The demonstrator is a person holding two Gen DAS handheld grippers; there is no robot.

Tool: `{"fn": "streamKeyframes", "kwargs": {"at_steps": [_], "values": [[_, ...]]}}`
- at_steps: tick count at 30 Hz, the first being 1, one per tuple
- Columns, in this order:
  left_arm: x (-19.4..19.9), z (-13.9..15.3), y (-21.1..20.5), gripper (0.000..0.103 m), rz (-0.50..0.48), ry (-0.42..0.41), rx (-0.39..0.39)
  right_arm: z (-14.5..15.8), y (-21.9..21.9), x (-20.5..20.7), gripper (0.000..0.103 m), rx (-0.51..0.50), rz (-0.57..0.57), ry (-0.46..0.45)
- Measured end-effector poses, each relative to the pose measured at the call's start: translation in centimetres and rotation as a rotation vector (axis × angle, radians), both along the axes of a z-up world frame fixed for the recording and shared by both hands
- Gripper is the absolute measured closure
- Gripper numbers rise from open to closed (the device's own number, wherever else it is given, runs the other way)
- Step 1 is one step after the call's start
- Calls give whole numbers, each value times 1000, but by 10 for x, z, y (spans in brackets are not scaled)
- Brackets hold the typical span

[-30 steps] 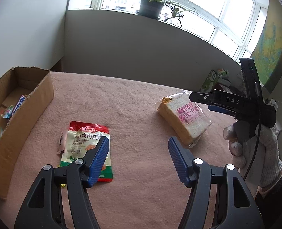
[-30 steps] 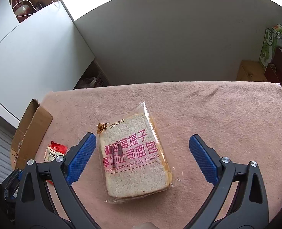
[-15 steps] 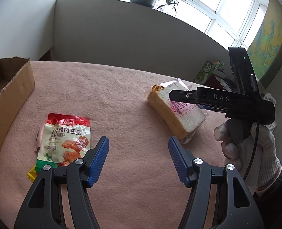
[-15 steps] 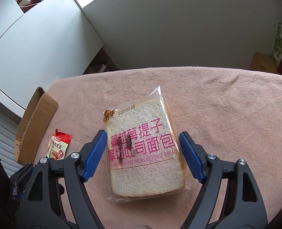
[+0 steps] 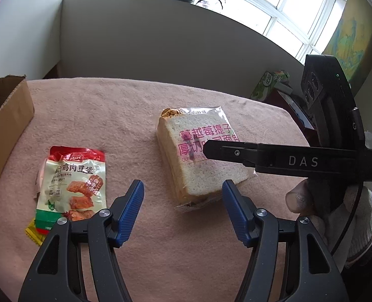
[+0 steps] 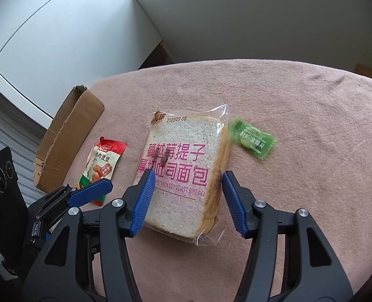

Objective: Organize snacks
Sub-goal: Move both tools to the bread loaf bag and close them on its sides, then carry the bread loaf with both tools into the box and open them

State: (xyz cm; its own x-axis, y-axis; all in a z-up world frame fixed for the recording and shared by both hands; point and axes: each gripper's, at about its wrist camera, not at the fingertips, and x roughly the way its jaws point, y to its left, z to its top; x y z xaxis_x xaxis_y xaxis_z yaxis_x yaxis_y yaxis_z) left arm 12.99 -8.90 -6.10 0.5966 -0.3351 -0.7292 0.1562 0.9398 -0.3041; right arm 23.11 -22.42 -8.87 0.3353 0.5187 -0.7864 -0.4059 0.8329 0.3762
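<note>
A bagged toast bread pack [image 6: 183, 171] with pink print is gripped between the blue pads of my right gripper [image 6: 184, 180], tilted up off the pink cloth. In the left wrist view the bread pack [image 5: 201, 156] sits mid-table with my right gripper [image 5: 211, 151] over it. My left gripper [image 5: 183, 193] is open and empty, just in front of the bread. A red and green snack pouch [image 5: 72, 183] lies flat to the left. A cardboard box [image 5: 2, 125] stands at the left edge.
A green candy sachet [image 6: 252, 139] lies right of the bread. A small yellow packet [image 5: 33, 232] peeks from under the pouch. The pink cloth [image 6: 299, 115] covers the table; a wall and window sill lie beyond.
My right gripper has closed its jaws onto the bread pack and tipped it up, uncovering the green sachet. My left gripper has shifted right, toward the bread.
</note>
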Motion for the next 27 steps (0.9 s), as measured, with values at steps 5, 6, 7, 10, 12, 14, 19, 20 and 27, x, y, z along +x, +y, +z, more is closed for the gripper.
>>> {"fn": "streamKeyframes", "kwargs": {"at_steps": [5,6,7,10,12,14,19,20,27], "values": [[11,-13,4,43,10,56,-47,-5,-3,4,44,29,-17,36],[11,-15,5,45,8,61,-50,-7,-7,5,44,45,-27,50],[12,-16,5,45,3,62,-54,-8,-10,5,43,60,-35,60],[11,-16,0,47,-8,56,-46,-11,-14,3,43,82,-44,79],[14,-16,-7,53,-20,52,-50,-13,-15,1,44,97,-41,93],[18,-16,-11,61,-32,49,-64,-12,-14,-1,44,94,-36,88],[19,-15,-15,64,-46,47,-75,-11,-12,-6,46,93,-31,90],[18,-15,-14,65,-49,48,-78,-10,-12,-7,46,94,-33,91],[9,-10,-13,67,-63,32,-58,-5,-4,-18,48,68,-39,65]]}}
